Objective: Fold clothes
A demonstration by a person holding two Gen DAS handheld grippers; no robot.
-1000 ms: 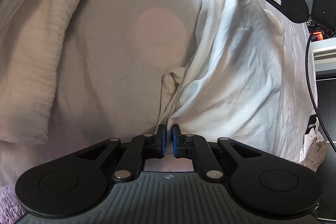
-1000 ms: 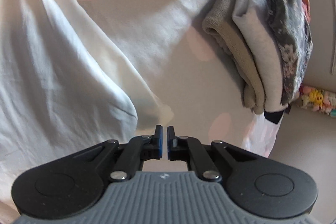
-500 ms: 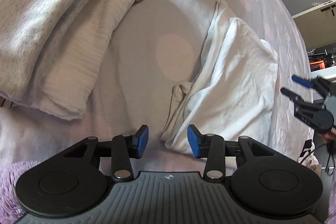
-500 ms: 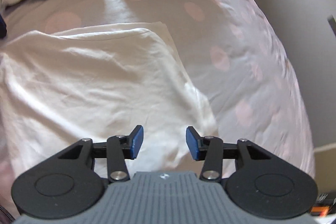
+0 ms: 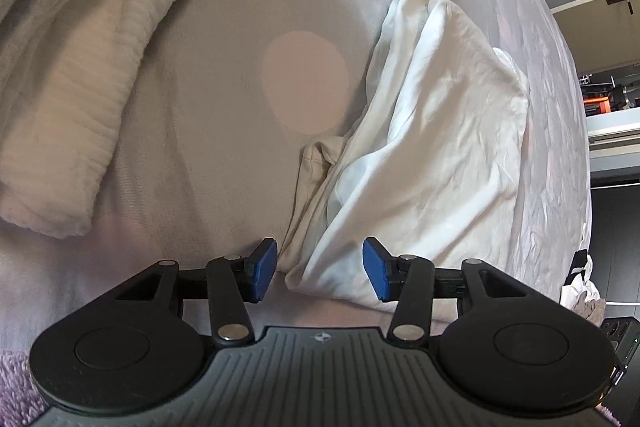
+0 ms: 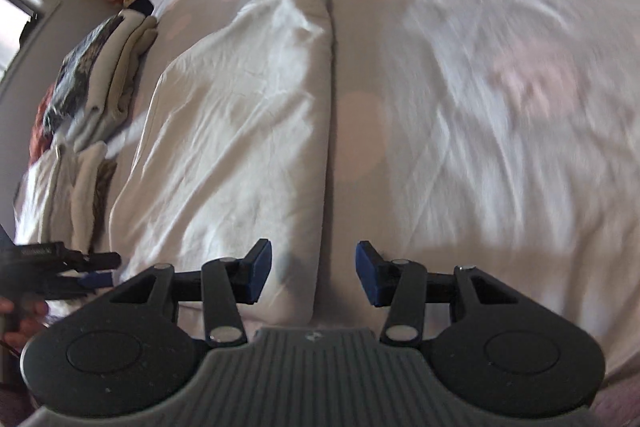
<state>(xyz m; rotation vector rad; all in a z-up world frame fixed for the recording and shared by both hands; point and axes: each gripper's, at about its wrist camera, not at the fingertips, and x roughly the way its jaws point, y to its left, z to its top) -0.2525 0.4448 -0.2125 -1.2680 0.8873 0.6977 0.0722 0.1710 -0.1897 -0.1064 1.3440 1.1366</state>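
on the bed (image 5: 208, 131), the white garment (image 5: 436, 131) lies partly folded into a long, wrinkled strip, and it looks thin, light and limp, likely to sag and slip out of its crease unless taken by a doubled corner or hem. the left gripper (image 5: 320, 269) has its fingers still spreading, about half apart and holding nothing, the near corner of the cloth lying just beyond the gap. the right gripper (image 6: 314, 273) is also half open and empty, its fingers straddling the garment's folded long edge without pressing it.
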